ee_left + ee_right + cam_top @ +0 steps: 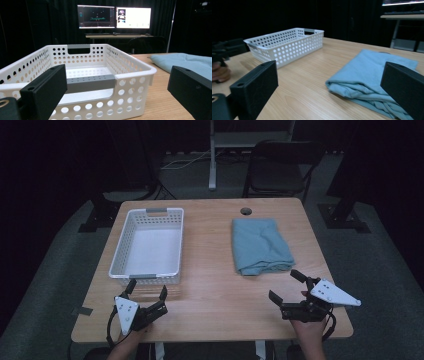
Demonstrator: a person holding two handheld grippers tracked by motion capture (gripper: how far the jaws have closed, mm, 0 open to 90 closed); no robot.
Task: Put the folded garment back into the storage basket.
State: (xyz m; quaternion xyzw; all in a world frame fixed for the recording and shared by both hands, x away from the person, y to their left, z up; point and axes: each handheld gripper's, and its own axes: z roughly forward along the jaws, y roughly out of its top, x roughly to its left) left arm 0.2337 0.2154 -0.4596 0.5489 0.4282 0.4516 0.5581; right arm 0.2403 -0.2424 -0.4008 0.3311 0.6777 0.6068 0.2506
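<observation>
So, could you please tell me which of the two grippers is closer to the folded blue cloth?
The right gripper: it sits just off the folded blue cloth, while the left gripper faces the white basket.

From above we see a wooden table (210, 270). A white basket (148, 246) stands at its left, a folded blue cloth (260, 246) at its right. Our left gripper (147, 291) and right gripper (286, 285) both have jaws spread, near the front edge.

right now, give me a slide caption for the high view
Two open grippers, left and right, wait at the table's near edge before an empty white basket and a folded blue cloth.
</observation>
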